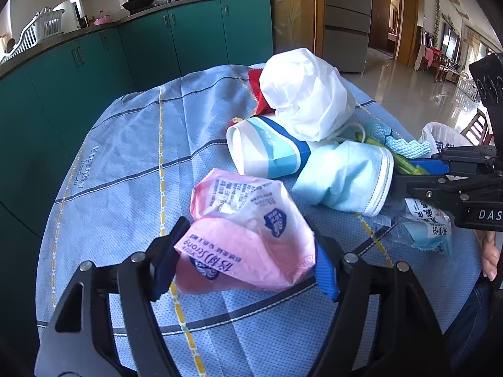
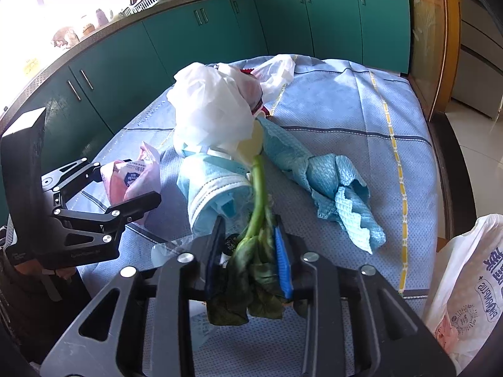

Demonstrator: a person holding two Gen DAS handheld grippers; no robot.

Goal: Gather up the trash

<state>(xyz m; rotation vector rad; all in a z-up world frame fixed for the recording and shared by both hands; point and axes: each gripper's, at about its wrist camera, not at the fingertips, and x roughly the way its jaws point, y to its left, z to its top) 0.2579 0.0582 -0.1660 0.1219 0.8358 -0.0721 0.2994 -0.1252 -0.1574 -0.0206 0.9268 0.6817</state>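
Note:
A pink tissue wrapper [image 1: 242,235] sits between the blue pads of my left gripper [image 1: 248,251], which is shut on it just above the blue tablecloth [image 1: 125,157]. In the right wrist view, my right gripper [image 2: 248,245] is shut on a wilted green vegetable stalk [image 2: 257,188], its dark leaves hanging down behind the pads. The stalk's far end lies against a crumpled light blue face mask [image 2: 213,188]. Behind the mask are a tipped paper cup [image 1: 264,147] and a white plastic bag [image 1: 305,94]. A clear printed wrapper [image 1: 424,223] lies under the right gripper [image 1: 415,176].
A crumpled blue cloth [image 2: 330,182] lies right of the stalk. A white printed plastic bag [image 2: 465,282] hangs at the table's right edge. Teal cabinets [image 2: 220,37] with a loaded counter stand beyond the table. A person's hand [image 1: 490,257] holds the right gripper.

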